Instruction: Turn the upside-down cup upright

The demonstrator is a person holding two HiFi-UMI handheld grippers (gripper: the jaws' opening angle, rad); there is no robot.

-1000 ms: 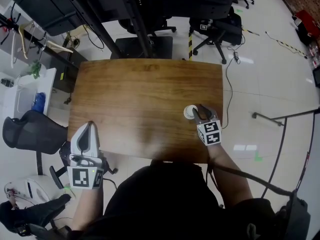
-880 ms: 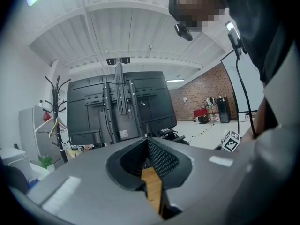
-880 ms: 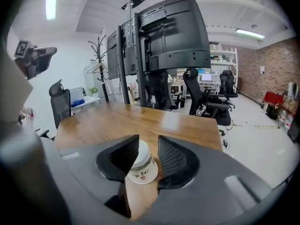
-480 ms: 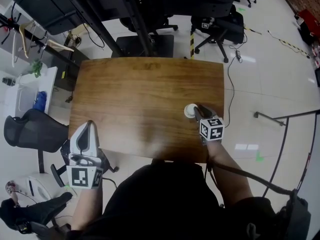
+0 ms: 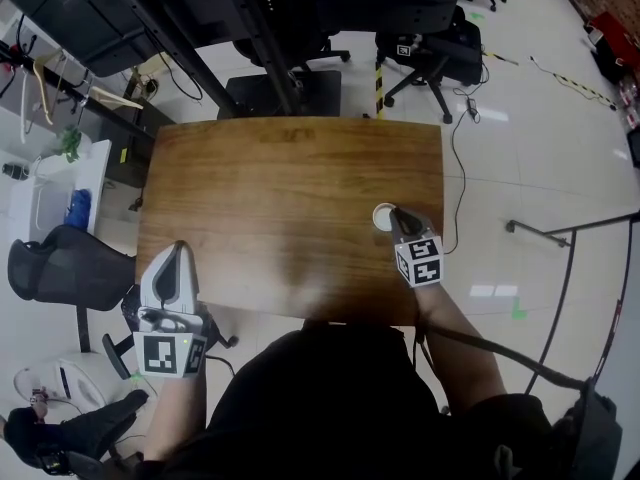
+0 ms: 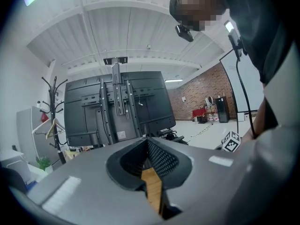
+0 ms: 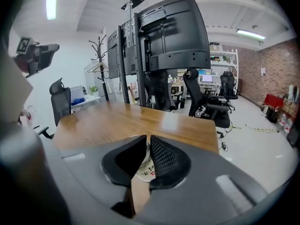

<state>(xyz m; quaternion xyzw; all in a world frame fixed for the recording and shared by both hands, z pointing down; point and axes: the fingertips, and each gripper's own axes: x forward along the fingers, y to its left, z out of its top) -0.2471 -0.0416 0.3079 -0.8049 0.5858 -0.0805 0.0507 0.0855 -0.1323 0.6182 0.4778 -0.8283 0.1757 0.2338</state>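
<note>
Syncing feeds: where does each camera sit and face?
Head view: on the head, steeply down at the table; shows left gripper, right gripper.
Left gripper view: on it, level toward the monitor stand; shows its fingers, person's torso.
Right gripper view: tilted down over the table; fingers, just closing, pinch the cup.
Head, right gripper views share the cup.

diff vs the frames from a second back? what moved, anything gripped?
The right gripper has just been closing its jaws, and they now appear to pinch the edge of the white cup. The cup sits in the same spot on the wooden table. The left gripper stays shut and empty off the table's near left corner.
</note>
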